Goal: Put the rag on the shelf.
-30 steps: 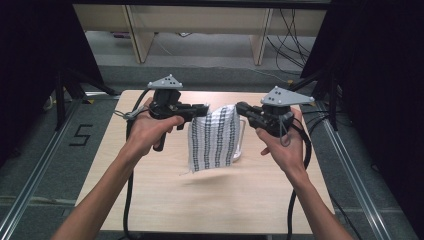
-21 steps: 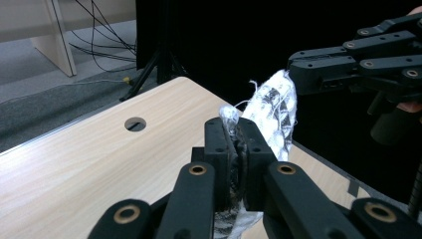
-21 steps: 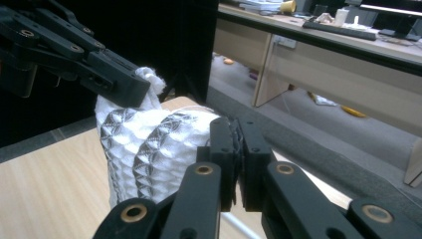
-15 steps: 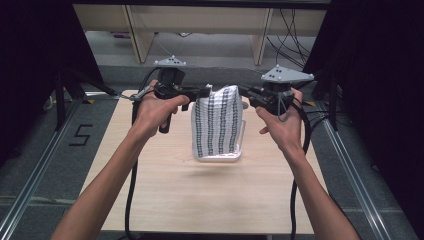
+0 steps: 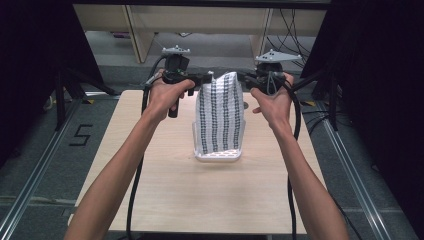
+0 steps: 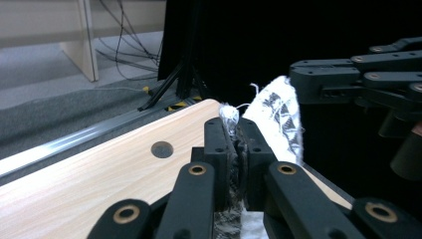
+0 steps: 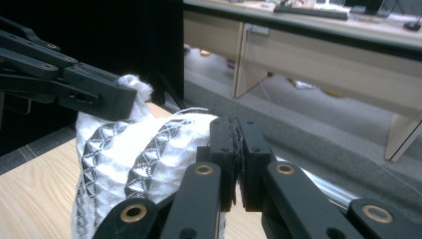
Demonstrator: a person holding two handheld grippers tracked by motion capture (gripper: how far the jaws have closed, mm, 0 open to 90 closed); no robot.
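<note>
— So, what do the fingers have hold of?

— Each pair is pressed together on a top corner of the cloth (image 5: 220,117). The left gripper (image 5: 204,78) pinches the corner on its side, the right gripper (image 5: 248,78) the other; in the left gripper view the fabric (image 6: 234,164) is squeezed between the black fingers (image 6: 217,149), with a frayed tuft poking out above them.

— And which way does the cloth lie from them?

— Straight down. Its long axis hangs from the two corners towards the surface (image 5: 170,190), and its bottom hem appears to rest there, curling slightly. The top edge spans the gap between the two hands, so neither is nearer; they share it evenly.

— The next move?

— I'd judge it turns on that drop: lowering the corners away from the hem would lay the cloth flat.

— What does it look like?

— White, with dark patterned stripes running lengthwise, a raised diamond-like weave, and loose threads at the corners.
</note>
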